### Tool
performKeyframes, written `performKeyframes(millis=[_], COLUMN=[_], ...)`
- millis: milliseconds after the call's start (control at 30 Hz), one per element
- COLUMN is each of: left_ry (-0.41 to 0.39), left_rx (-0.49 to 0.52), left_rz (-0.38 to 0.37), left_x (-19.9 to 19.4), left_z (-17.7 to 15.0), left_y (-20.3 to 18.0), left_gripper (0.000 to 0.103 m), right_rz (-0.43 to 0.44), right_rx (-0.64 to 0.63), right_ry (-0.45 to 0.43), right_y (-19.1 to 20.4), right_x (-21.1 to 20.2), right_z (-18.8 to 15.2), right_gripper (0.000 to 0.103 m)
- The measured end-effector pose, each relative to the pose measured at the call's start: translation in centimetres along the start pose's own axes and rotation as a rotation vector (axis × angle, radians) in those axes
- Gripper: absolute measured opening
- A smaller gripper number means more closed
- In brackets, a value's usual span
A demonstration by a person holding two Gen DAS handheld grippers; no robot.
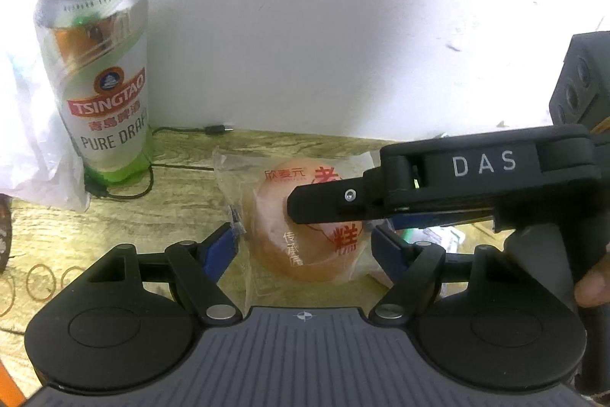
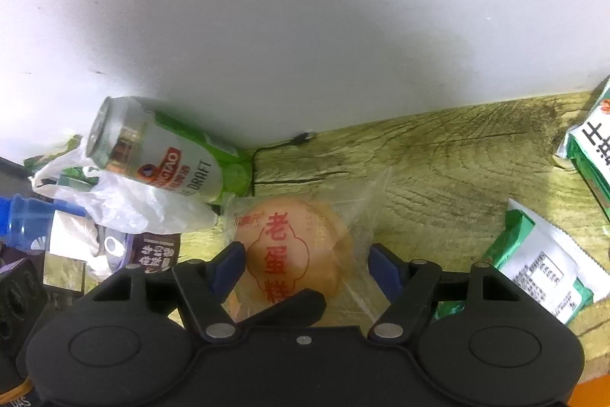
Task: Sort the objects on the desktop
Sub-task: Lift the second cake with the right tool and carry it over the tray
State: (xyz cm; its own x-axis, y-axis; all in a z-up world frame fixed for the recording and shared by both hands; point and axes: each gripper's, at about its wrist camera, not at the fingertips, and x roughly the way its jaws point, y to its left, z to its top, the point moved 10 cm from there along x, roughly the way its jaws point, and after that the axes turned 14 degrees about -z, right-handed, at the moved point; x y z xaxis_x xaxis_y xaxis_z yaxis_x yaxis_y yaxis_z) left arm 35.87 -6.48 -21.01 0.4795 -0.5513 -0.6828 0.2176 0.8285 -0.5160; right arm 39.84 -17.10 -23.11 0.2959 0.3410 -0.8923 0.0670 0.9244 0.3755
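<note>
**Q:** Fingers first: what are they doing?

**R:** Blue pads of the left gripper [image 1: 305, 233] stand half-spread either side of the wrapped cake [image 1: 274, 216]. The wrapper's edge touches the pad at 9 o'clock. I cannot tell whether the pads press. The right gripper [image 2: 305, 250] straddles the same cake from another angle. Its jaws are also part-spread with the wrapper against them, and a firm pinch cannot be confirmed there either. One of its black fingers crosses over the cake from 3 o'clock in the left view.

**Q:** So how far along is the sorting?

**R:** Early, I'd judge. The cake is at the middle of the wooden desk [image 2: 457, 159], and nothing looks grouped. It has no clear destination yet.

**Q:** What surrounds it?

**R:** A beer can [image 1: 99, 82] stands at 10 o'clock in the left view, close to the cake, with a black cable [image 1: 179, 129] looping round its base. A white plastic bag [image 1: 34, 147] is at 9 o'clock and rubber bands [image 1: 38, 281] at 8. In the right view, a green-and-white packet [image 2: 541, 266] lies at 3 o'clock, a carton [image 2: 594, 143] is at 2, and a blue bottle [image 2: 26, 220] is at 9.

**Q:** Obstacles?

**R:** Mostly the two grippers crowding one cake, and the can and cable just beside it.
</note>
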Motion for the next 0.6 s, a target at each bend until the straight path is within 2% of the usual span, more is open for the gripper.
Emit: performKeyframes(millis=[600], left_ry=[0.017], left_rx=[-0.018], left_rz=[-0.003], left_x=[-5.6], left_z=[-1.6], left_y=[-4.3], left_gripper=[0.075], right_rz=[0.018], right_rx=[0.027], right_ry=[0.000], right_y=[1.9], right_x=[-5.7], right_z=[-3.2], right_gripper=[0.070])
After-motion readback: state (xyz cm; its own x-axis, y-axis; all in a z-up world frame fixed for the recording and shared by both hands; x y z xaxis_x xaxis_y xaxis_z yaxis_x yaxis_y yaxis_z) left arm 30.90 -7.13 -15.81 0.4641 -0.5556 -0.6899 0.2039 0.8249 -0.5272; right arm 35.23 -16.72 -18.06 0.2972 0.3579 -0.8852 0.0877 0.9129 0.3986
